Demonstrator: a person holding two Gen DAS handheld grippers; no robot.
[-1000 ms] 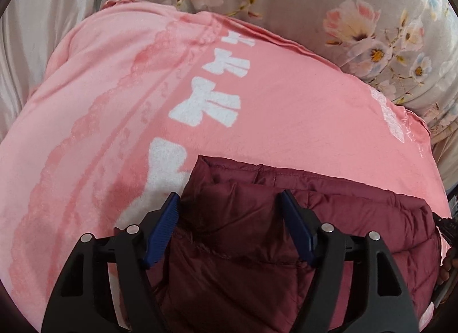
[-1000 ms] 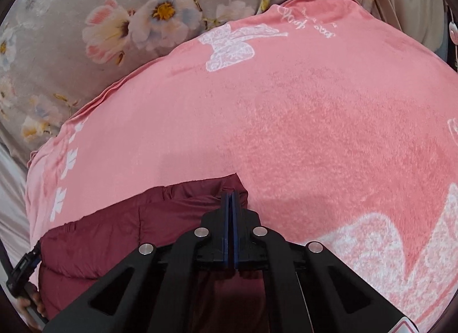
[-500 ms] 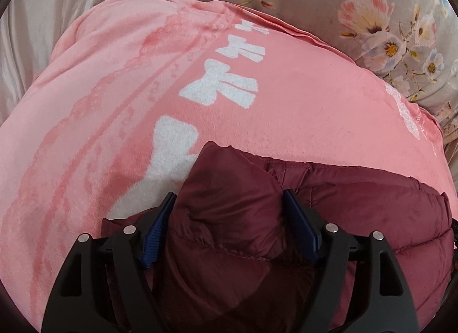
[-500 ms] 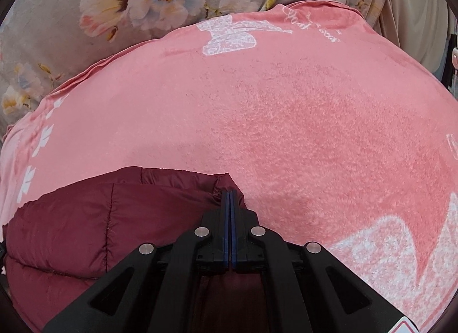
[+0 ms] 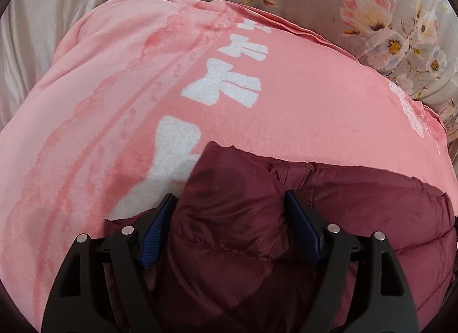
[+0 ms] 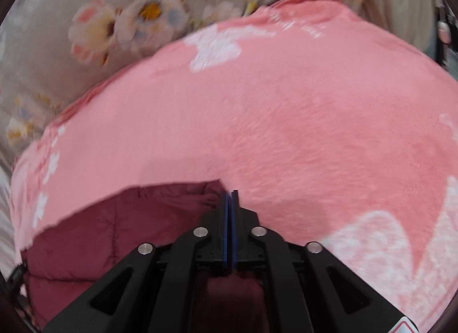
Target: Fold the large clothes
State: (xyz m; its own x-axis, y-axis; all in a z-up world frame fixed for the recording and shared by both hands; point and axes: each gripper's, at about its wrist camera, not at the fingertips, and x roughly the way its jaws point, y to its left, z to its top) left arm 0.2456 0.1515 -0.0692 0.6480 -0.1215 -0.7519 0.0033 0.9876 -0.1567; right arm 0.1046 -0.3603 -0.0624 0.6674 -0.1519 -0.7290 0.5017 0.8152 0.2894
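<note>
Mid-fold: maroon jacket bulge straddled by wide left claw; edge apparently pinched by closed right claw, lower centre. Next: edge laid over pink blanket.

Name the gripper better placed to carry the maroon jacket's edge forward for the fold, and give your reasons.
Right, probably. The right gripper is shut on the jacket edge, so it could pull at once. The left gripper has its fingers wide apart around a puffy bulge of jacket, not pinching it, over the pink blanket.
</note>
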